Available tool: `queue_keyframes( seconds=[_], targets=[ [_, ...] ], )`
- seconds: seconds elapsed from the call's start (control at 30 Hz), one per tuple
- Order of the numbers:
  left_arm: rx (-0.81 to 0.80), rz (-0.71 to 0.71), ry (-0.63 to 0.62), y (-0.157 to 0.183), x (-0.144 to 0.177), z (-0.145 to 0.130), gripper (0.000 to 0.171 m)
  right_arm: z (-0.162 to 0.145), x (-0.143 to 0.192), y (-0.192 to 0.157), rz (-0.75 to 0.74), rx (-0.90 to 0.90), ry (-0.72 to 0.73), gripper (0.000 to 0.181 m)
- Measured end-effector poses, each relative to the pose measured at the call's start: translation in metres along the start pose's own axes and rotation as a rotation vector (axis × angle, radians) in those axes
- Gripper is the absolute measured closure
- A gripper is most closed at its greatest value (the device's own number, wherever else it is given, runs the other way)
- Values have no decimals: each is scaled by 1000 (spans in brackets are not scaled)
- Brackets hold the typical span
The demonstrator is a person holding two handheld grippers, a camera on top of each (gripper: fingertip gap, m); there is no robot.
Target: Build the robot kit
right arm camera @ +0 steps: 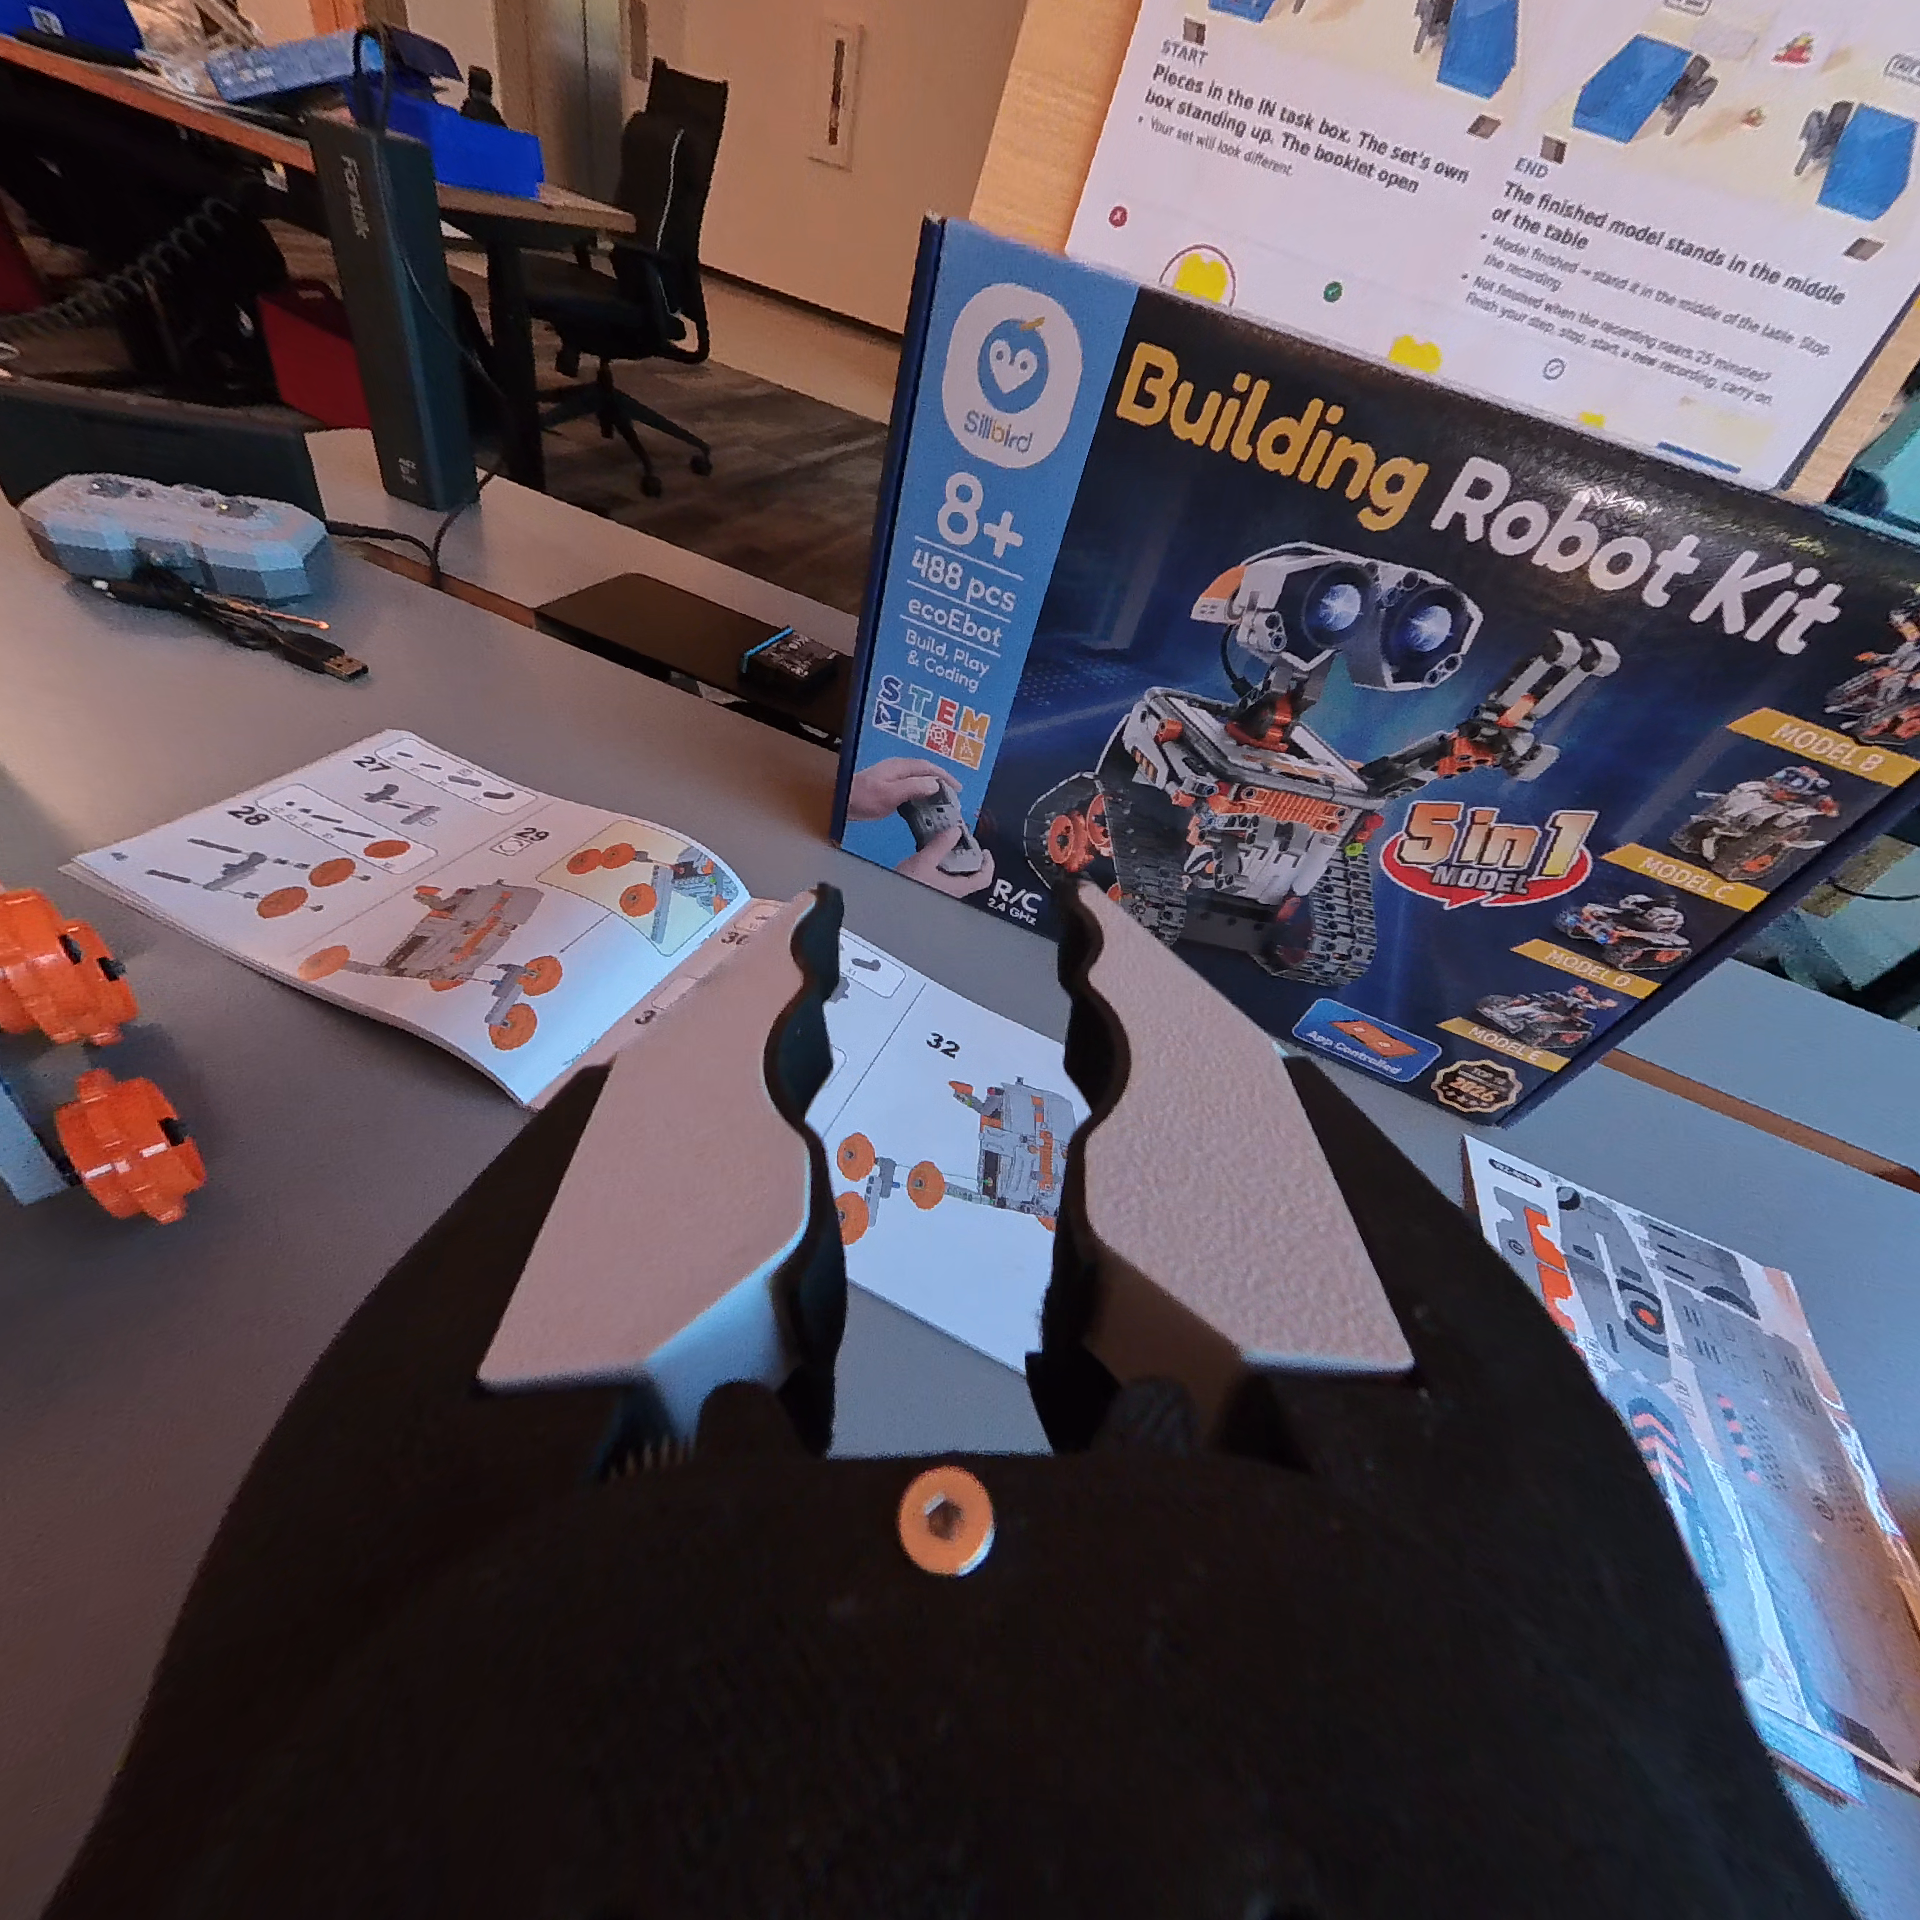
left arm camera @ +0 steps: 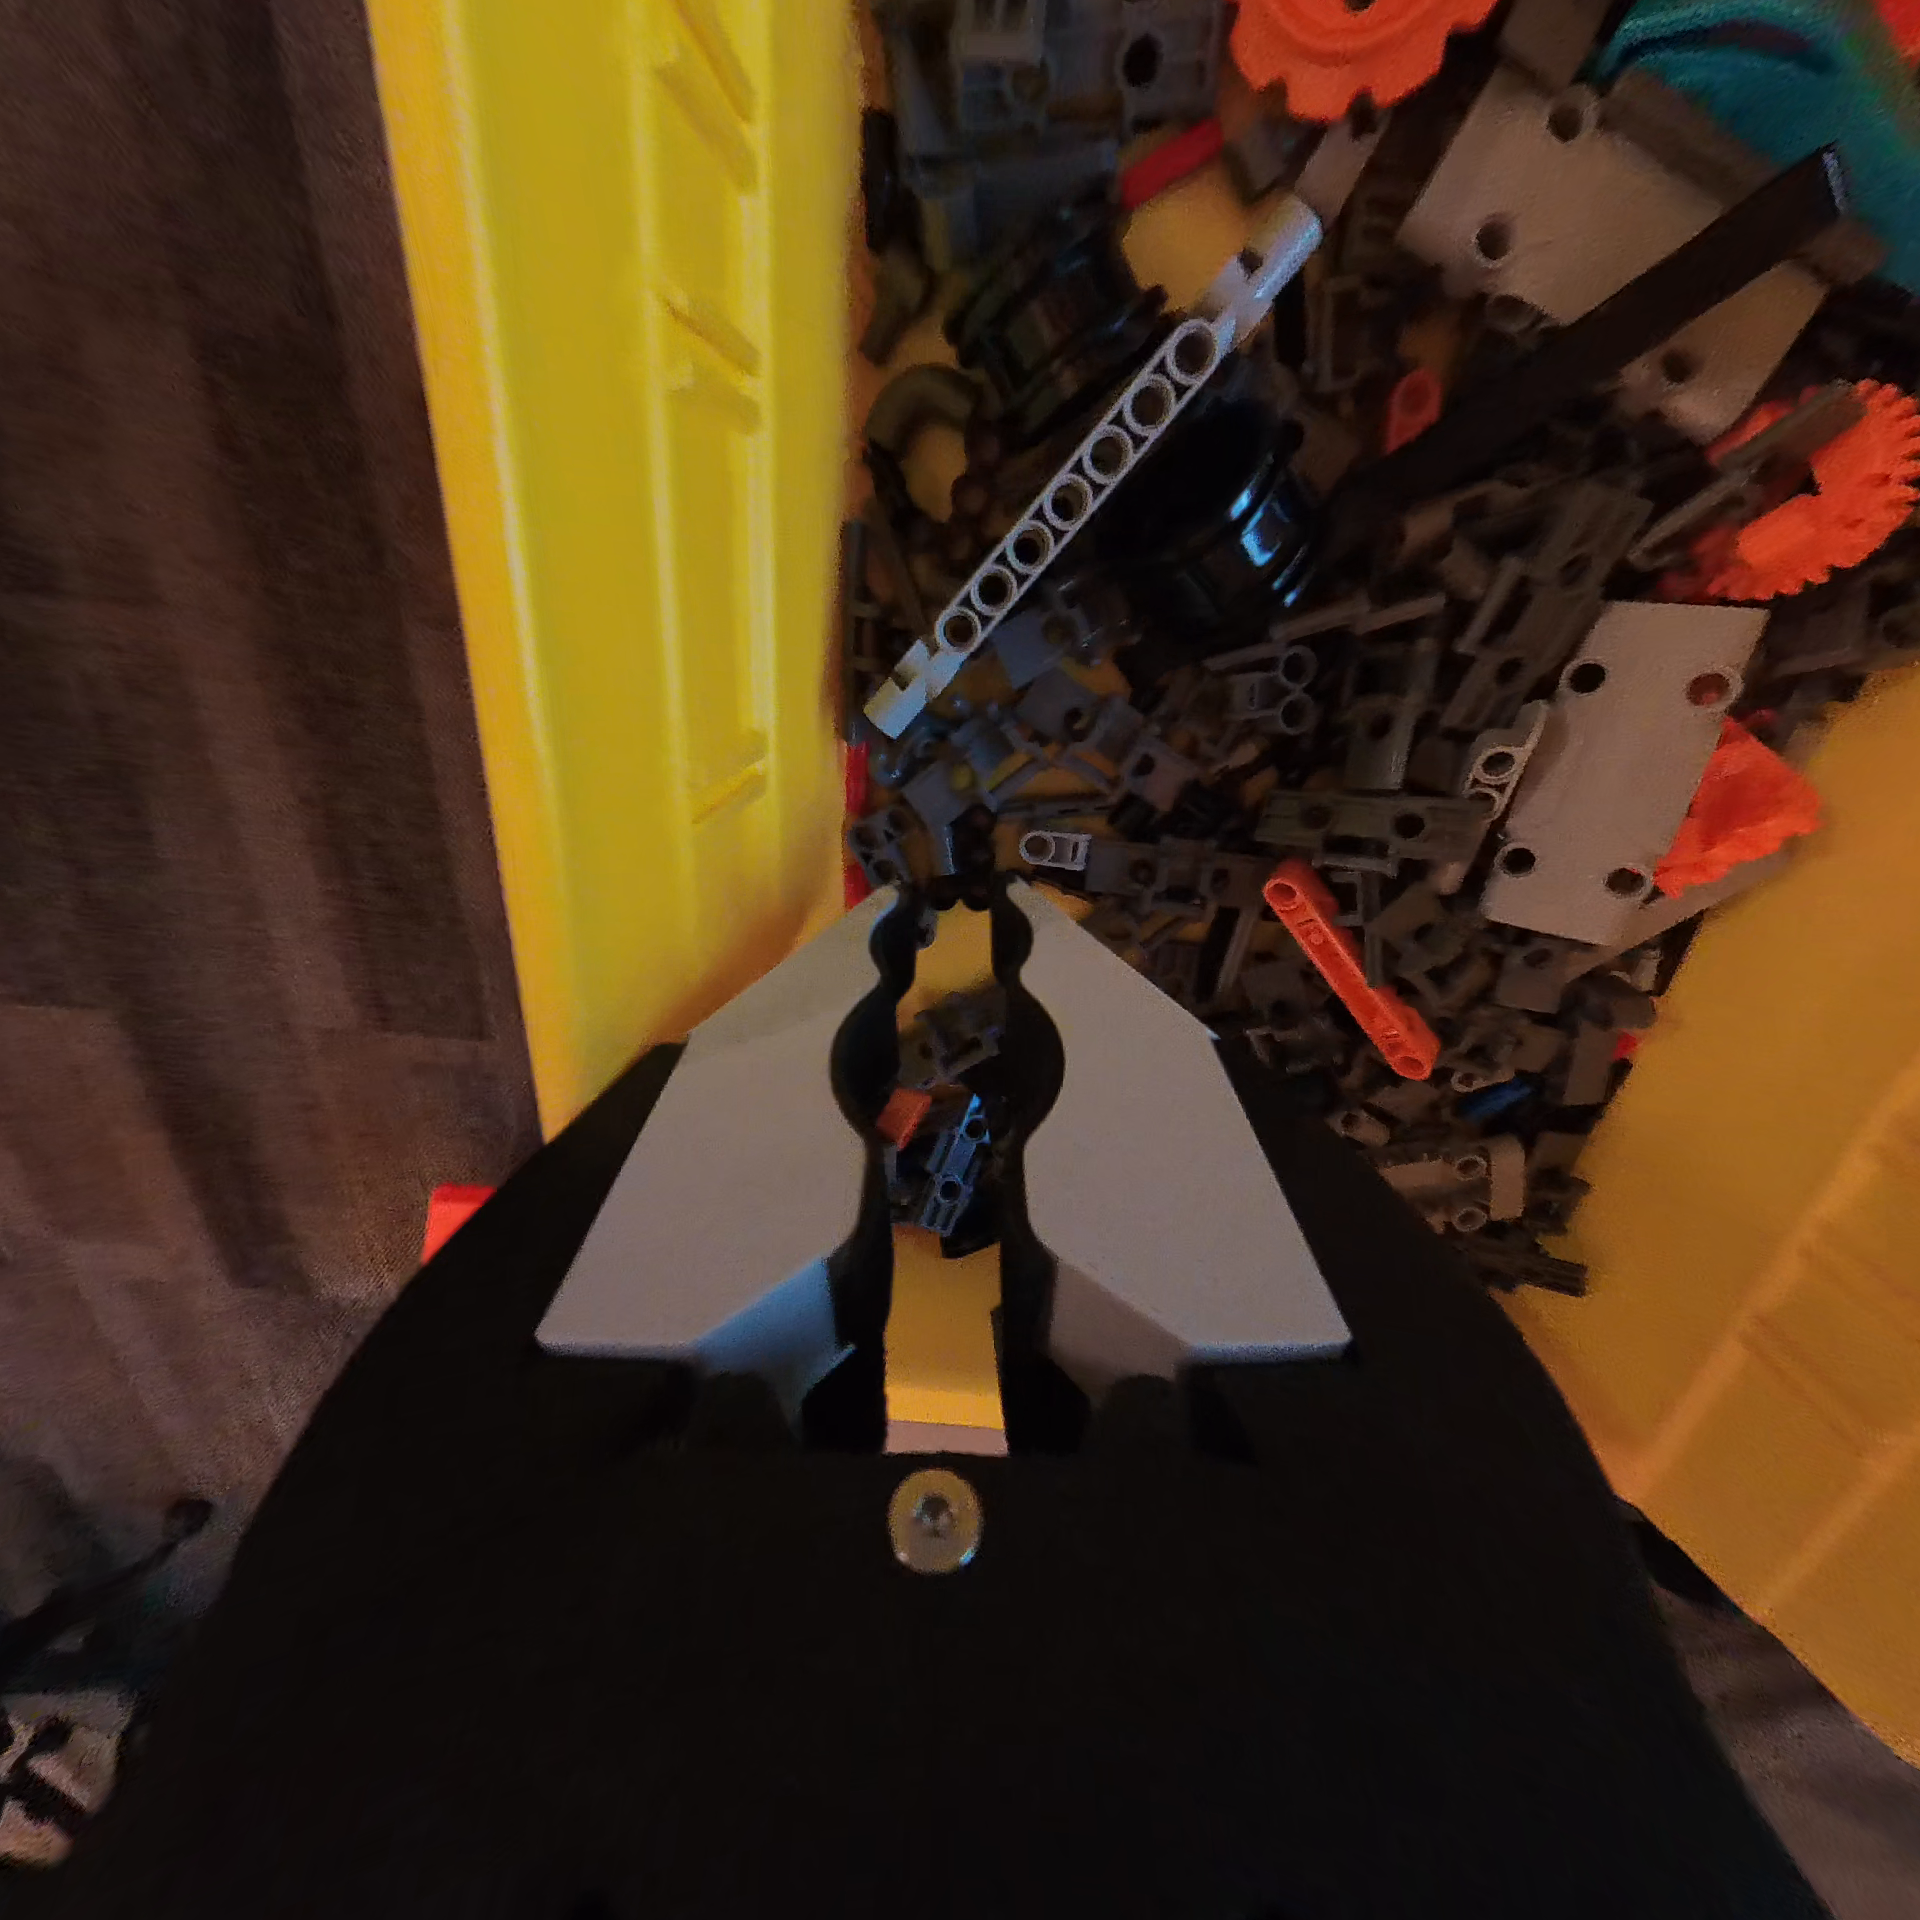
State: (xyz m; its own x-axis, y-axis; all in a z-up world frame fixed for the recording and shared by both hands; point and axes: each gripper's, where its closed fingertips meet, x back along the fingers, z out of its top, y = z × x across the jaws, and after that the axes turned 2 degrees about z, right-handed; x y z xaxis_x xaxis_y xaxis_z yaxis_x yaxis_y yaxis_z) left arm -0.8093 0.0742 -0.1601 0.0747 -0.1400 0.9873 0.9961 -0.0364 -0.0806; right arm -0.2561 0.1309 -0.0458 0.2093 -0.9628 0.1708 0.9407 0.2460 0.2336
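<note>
My left gripper [left arm camera: 956, 896] reaches into a yellow bin [left arm camera: 623, 520] holding a pile of grey, black and orange building pieces [left arm camera: 1351, 831]. Its jaws are nearly together, with the tips pinched on a small black piece [left arm camera: 951, 891] at the pile's near edge, below a long white holed beam [left arm camera: 1081, 488]. My right gripper [right arm camera: 945, 914] is open and empty, hovering above an open instruction booklet [right arm camera: 416, 894] on the grey table [right arm camera: 312, 1195]. A blue kit box [right arm camera: 1351, 675] stands upright just behind the booklet.
In the bin lie white panels [left arm camera: 1621, 769], orange gears [left arm camera: 1849, 499] and a black wheel [left arm camera: 1236, 520]. On the table are orange wheels on a partial model [right arm camera: 125, 1143] at left, a sticker sheet [right arm camera: 1683, 1403] at right, and a grey controller [right arm camera: 177, 535] with a cable. A printed sheet [right arm camera: 1507, 208] stands behind the box. My right fingertips sit around 55 centimetres from my left ones.
</note>
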Motion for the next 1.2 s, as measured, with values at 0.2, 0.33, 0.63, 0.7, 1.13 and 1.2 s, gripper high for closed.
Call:
queue_keyframes(
  seconds=[0.2,0.33,0.63,0.7,1.13,1.2],
  targets=[
    [18,180,-51,-11,-3,-4,154,2,0,-1,14,-14,14,139],
    [35,234,-80,-16,-5,-5,165,4,2,-3,29,-19,24,139],
    [76,207,-72,-15,-17,-4,171,14,8,-9,51,-4,55,139],
    [82,207,-71,-15,-17,-3,171,14,8,-10,59,-9,57,139],
    [84,212,-16,-15,-7,-6,165,18,11,-14,76,-23,73,139],
    [81,219,-29,-15,-10,-6,165,18,11,-14,78,-22,72,139]
  ],
)
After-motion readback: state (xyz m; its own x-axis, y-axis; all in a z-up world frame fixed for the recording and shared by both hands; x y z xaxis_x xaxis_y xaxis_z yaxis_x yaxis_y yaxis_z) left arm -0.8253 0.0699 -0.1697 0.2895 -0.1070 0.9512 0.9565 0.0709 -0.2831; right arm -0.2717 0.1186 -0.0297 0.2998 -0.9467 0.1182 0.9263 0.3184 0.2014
